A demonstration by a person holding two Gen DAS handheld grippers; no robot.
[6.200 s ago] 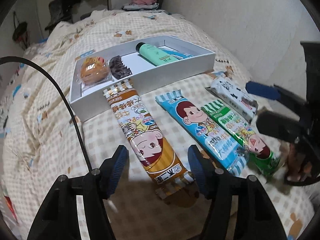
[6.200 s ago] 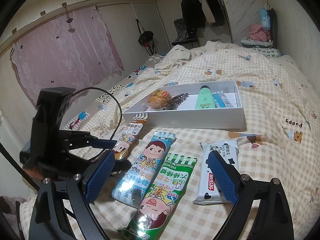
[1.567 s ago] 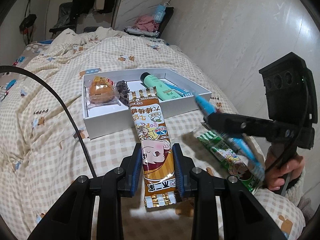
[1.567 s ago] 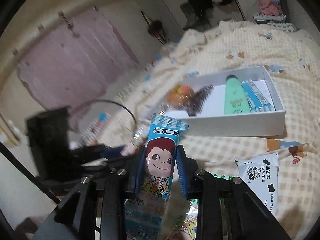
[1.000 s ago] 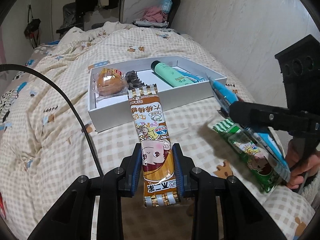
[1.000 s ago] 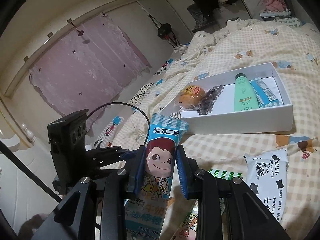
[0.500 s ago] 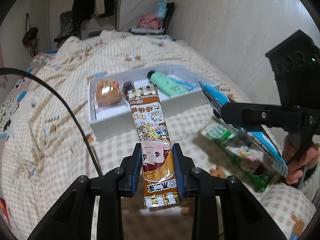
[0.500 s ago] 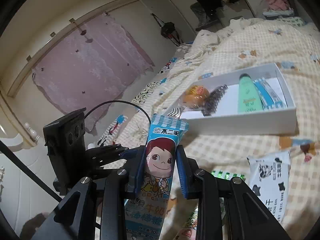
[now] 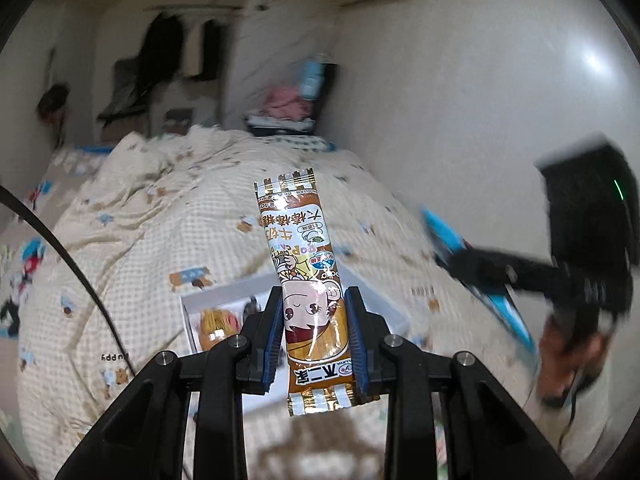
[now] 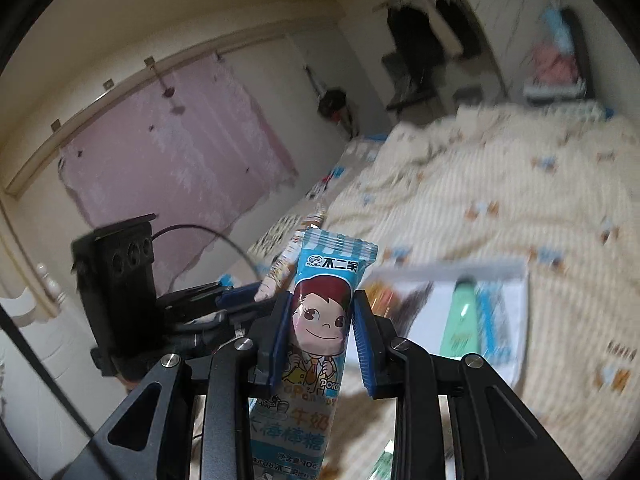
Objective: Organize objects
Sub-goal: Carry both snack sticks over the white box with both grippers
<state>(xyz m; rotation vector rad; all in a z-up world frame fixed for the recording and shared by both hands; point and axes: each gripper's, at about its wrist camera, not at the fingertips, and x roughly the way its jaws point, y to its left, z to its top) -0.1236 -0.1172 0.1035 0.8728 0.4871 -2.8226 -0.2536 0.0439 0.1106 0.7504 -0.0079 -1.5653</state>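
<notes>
Brown candy packet [image 9: 310, 280]; blue candy packet [image 10: 320, 320]

A brown-and-gold candy packet [image 9: 310, 280] stands upright, pinched at its lower half; a blue candy packet [image 10: 320, 320] with a cartoon face likewise; the white box [image 10: 512, 312] lies open on the bed.

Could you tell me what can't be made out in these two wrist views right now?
- Left wrist view: the white box is mostly hidden behind the left tongs and the brown candy packet.
- Right wrist view: the box contents, including the green tube, are motion-blurred; labels unreadable.
- Right wrist view: the blue candy packet in the right tongs is cut off by the bottom edge.
</notes>
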